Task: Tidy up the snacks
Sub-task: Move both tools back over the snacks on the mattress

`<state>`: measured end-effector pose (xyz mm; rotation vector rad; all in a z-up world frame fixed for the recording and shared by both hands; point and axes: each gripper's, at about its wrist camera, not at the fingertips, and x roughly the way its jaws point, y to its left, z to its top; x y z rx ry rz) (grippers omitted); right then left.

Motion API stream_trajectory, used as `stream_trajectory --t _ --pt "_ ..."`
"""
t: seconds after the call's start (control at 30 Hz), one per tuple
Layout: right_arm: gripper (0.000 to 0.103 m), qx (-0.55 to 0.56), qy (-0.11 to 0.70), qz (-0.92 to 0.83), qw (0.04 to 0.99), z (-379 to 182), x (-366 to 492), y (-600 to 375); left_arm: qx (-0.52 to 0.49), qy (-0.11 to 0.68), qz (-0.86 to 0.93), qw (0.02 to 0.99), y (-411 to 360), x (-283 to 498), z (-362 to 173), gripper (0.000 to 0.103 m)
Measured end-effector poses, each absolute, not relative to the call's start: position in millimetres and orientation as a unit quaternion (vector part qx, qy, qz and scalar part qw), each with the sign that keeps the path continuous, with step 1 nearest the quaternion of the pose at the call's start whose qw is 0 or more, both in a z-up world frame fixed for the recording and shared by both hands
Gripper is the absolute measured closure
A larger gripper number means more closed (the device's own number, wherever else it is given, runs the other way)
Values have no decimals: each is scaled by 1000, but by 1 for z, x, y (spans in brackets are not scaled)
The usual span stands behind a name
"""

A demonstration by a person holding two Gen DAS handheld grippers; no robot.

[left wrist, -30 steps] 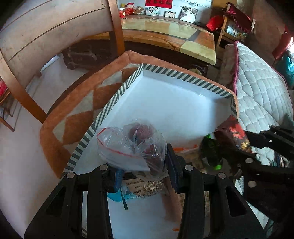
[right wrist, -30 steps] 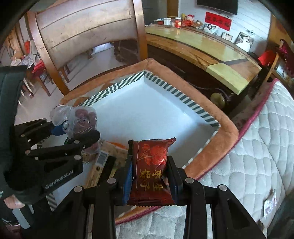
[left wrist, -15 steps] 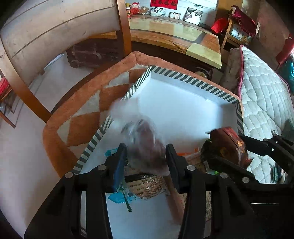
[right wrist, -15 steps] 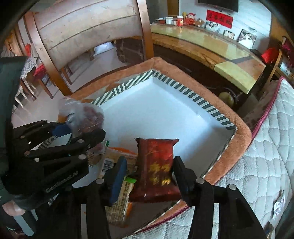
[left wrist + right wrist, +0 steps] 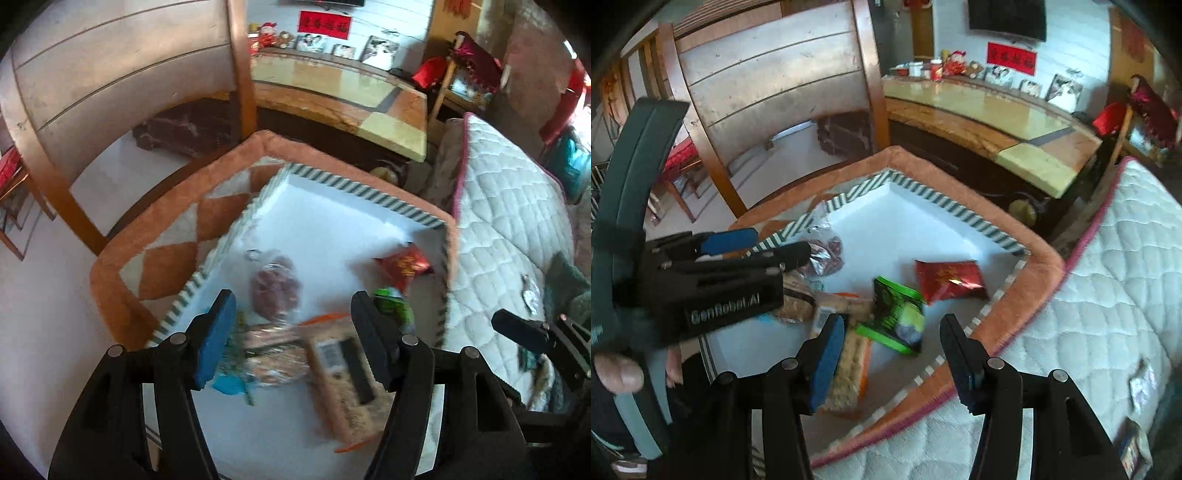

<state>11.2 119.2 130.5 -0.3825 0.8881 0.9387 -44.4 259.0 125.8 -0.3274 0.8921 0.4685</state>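
Note:
A white box with a green-striped rim [image 5: 354, 186] [image 5: 945, 210] sits on an orange cushion. Inside lie a clear bag of dark red fruit [image 5: 275, 291] [image 5: 827, 254], a red packet [image 5: 404, 264] [image 5: 947, 278], a green packet [image 5: 897, 317] [image 5: 393, 302] and a beige cracker pack [image 5: 347, 373] [image 5: 849, 354]. My left gripper [image 5: 291, 314] [image 5: 772, 245] hovers above the fruit bag, its jaws opening, nothing pressed between them. My right gripper [image 5: 894, 328] stands open above the green packet, holding nothing.
The cushion [image 5: 166, 236] rests on a wooden chair whose back [image 5: 110, 74] rises at the left. A quilted white mattress [image 5: 1108, 277] [image 5: 509, 229] borders the box on the right. A wooden table [image 5: 990, 110] stands behind. A person's hand [image 5: 620, 373] holds the left gripper.
The left gripper let go of the fruit bag, which now lies in the box. The right gripper let go of the red packet, also lying in the box. Both grippers rose.

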Motion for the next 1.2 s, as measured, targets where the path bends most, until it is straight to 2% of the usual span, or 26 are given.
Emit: stream_trajectory --t 0.57,1.2 --pt "50 -176 467 264 826 89 22 -48 -94 452 44 886 109 -5 119 38" --pt "50 -121 522 209 818 53 35 -143 -7 500 -144 854 21 53 79 38"
